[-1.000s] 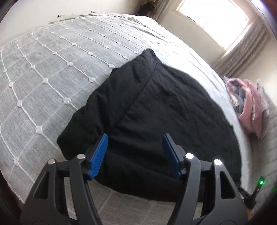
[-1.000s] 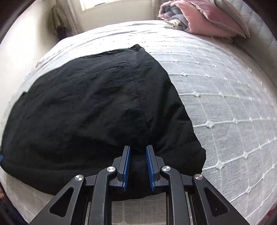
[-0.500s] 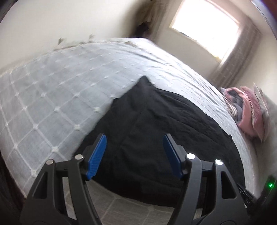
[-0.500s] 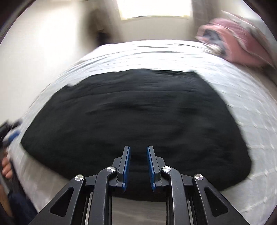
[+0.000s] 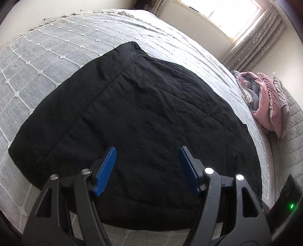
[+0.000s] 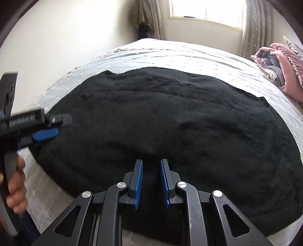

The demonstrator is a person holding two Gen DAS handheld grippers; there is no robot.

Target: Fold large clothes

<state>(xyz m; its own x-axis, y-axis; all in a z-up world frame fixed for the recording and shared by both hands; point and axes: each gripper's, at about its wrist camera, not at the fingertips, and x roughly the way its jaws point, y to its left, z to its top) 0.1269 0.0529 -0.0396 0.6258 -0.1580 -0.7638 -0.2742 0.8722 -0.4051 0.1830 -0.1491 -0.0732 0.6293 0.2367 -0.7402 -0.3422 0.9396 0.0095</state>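
With the black garment (image 5: pixel 144 121) spread flat on the bed (image 5: pixel 56 49), the left tool (image 5: pixel 147 168) gaping empty and the right tool (image 6: pixel 151 179) nearly closed but empty, pinching one thick layer may drag it askew.

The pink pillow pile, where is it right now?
The pink pillow pile sits at the far right of both views, on the bed beyond the black garment, below the curtained window.
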